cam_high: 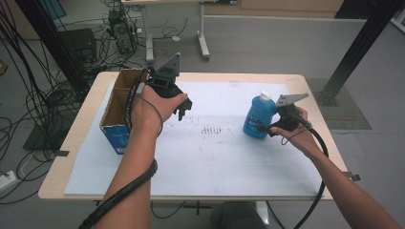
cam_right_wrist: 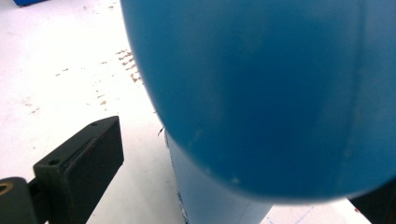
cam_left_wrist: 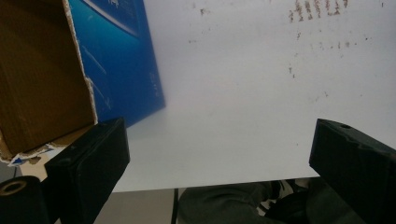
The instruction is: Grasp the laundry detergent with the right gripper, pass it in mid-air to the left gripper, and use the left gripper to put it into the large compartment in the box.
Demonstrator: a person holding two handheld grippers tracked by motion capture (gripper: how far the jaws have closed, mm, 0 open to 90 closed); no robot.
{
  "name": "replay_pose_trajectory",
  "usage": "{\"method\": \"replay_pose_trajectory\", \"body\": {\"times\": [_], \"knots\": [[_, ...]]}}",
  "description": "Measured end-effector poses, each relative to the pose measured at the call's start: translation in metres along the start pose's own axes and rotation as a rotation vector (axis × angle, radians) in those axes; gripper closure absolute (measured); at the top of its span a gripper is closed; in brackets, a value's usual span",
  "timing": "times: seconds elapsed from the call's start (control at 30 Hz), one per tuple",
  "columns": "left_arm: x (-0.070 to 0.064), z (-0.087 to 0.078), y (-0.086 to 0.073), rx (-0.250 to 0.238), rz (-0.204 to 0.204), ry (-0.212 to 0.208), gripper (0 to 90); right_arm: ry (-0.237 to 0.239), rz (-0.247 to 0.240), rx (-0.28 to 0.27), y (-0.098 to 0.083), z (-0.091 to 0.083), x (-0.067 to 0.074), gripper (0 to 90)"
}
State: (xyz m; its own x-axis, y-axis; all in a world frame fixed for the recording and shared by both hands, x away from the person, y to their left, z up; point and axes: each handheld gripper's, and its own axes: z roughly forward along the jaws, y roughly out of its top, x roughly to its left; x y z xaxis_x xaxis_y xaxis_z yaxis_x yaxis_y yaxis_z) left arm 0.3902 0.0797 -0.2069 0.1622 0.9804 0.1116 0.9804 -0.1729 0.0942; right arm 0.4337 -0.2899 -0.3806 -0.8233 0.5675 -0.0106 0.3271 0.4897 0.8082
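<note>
A blue bottle (cam_high: 259,117) with a white cap stands upright on the white sheet (cam_high: 215,157), right of centre. My right gripper (cam_high: 266,128) is at its lower right side. In the right gripper view the bottle (cam_right_wrist: 261,84) sits between the jaws, which stand apart; the left jaw is clear of the bottle by a gap, so the gripper (cam_right_wrist: 233,179) is open. An open cardboard box (cam_high: 117,107) with blue sides stands at the table's left. My left gripper (cam_high: 184,109) hovers just right of it, open and empty (cam_left_wrist: 219,140), with the box (cam_left_wrist: 70,70) to its left.
The white sheet covers most of the wooden table (cam_high: 79,143) and has small dark marks (cam_high: 210,130) in the middle. Cables trail from both grippers over the near edge. Beyond the table there are cables, desk legs and a black post on the floor.
</note>
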Motion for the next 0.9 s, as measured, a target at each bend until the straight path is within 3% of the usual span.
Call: {"method": "replay_pose_trajectory", "body": {"times": [0.9], "knots": [[-0.0001,-0.0005,-0.0003,0.001,-0.001,0.003,5.5,-0.005,-0.007,-0.006,0.0006,-0.0006,0.0002,2.3]]}}
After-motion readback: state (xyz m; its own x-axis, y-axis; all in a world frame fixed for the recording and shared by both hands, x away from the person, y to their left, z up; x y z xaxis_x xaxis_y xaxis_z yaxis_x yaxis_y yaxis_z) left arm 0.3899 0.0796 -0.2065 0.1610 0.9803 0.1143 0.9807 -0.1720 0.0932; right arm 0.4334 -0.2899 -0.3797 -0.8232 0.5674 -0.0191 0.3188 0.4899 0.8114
